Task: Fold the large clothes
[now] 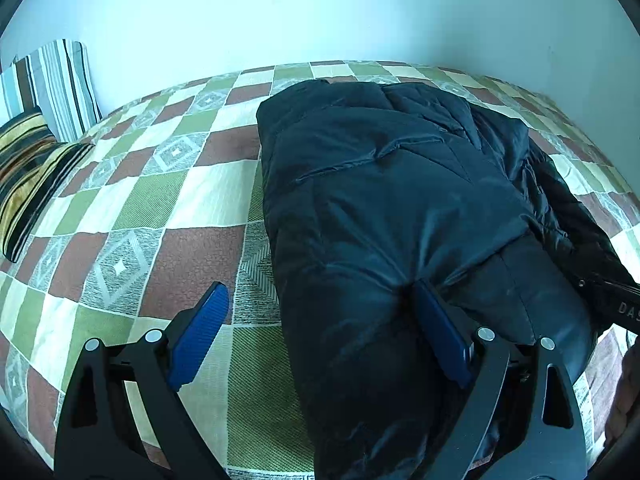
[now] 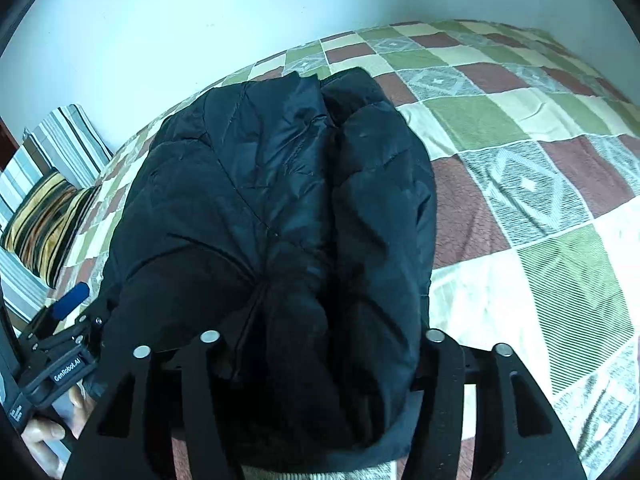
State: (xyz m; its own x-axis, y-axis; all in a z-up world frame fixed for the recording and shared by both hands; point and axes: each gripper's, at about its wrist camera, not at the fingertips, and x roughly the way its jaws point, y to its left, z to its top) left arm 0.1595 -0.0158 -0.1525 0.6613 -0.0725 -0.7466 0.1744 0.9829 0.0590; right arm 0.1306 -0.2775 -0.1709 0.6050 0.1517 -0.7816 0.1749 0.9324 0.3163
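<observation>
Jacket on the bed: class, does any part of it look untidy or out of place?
Yes. The dark puffer jacket lies folded into a bundle on the checked bedspread, but in the left wrist view one part spills out from its right side onto the cover, so the fold is not neat.

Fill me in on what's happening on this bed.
A person with a handheld tool in each hand is folding a black puffer jacket on a checkered bedspread. The left tool stands open, one blue pad pressing into the jacket's near edge. The right tool's fingertips are buried under the bunched jacket. Striped pillows sit aside.
</observation>
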